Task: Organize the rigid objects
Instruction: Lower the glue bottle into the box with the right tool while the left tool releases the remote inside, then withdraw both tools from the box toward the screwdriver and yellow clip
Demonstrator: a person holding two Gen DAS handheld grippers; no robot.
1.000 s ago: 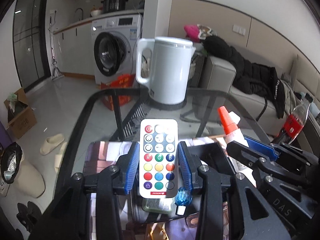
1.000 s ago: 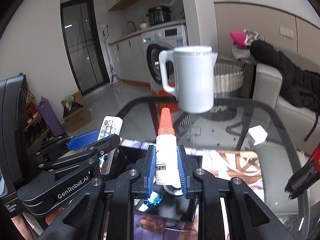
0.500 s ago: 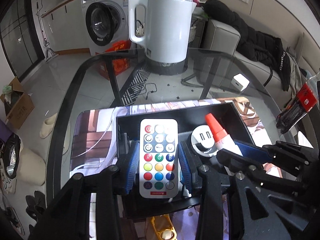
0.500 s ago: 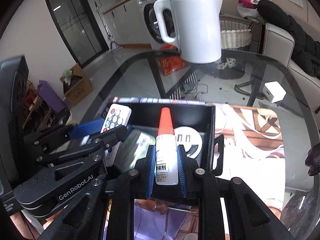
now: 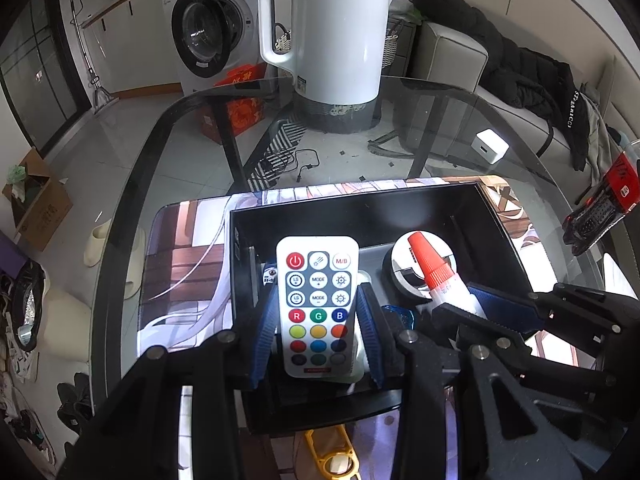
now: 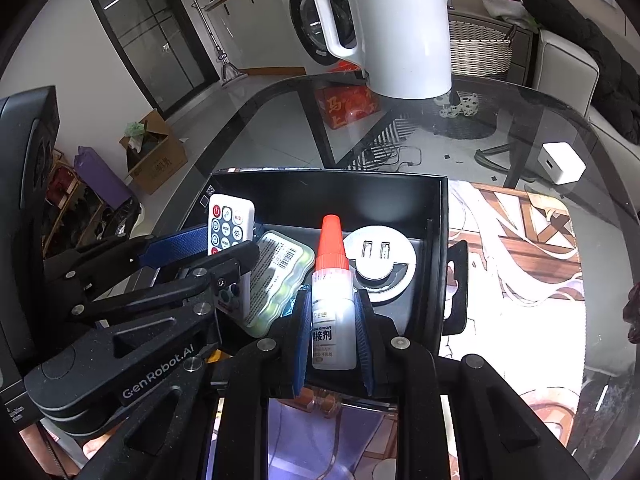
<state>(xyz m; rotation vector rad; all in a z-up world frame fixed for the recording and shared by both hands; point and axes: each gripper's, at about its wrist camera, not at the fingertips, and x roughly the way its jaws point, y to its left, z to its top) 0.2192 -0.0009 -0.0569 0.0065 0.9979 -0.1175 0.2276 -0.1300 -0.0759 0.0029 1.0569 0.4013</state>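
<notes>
Now both tongs have sunk over the black box (image 5: 492,216): left tongs (image 5: 318,320) grip the remote (image 5: 318,304), right tongs (image 6: 334,328) grip the glue bottle (image 6: 334,300); release looks next.

A white remote control (image 5: 318,306) with red, green, blue, yellow and orange buttons is seen at lower centre, flanked by blue pads (image 5: 264,334) on black fingers. A clear glue bottle (image 6: 333,312) with an orange-red cap is shown over a black box (image 6: 332,188). A white-and-grey round USB socket (image 6: 380,258) lies inside. A white kettle (image 5: 340,36) on a dark grey base occupies the upper centre. A mat (image 6: 520,240) printed in brown, white and lilac is seen beneath.
</notes>
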